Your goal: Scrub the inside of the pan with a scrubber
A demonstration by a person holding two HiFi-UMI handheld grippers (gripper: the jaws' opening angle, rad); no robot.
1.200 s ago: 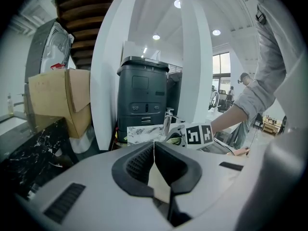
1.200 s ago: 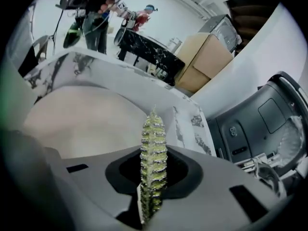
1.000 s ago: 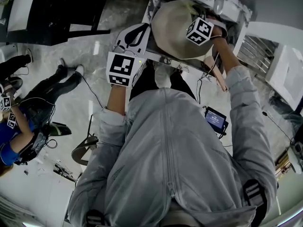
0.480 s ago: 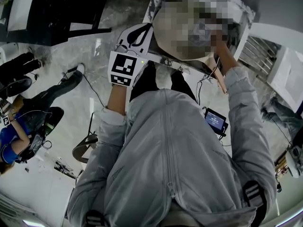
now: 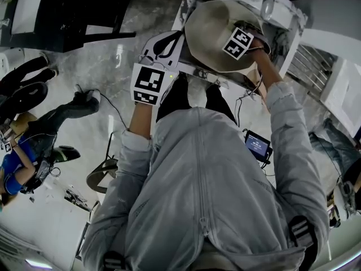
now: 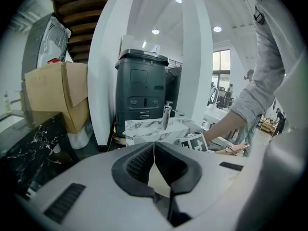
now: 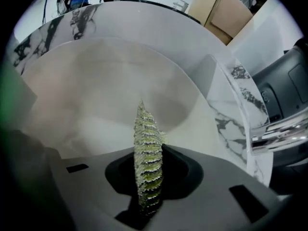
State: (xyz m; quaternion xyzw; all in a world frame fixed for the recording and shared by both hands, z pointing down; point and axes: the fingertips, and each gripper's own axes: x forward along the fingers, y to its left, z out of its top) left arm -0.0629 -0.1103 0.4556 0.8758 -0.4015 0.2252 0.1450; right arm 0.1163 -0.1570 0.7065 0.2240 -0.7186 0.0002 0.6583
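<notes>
Head view: a beige pan [image 5: 211, 35] sits over a marble sink [image 5: 285, 13], just ahead of both grippers.
Right gripper [image 7: 147, 177]: jaws clamped on a green scrubber [image 7: 144, 138], which stands on edge and points into the pan's bowl.
Left gripper [image 6: 154, 153]: jaws closed at the pan's near rim, with a beige edge pinched between them.

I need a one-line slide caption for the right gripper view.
Right gripper, shut on a green scrubber, points into the pale pan.
</notes>
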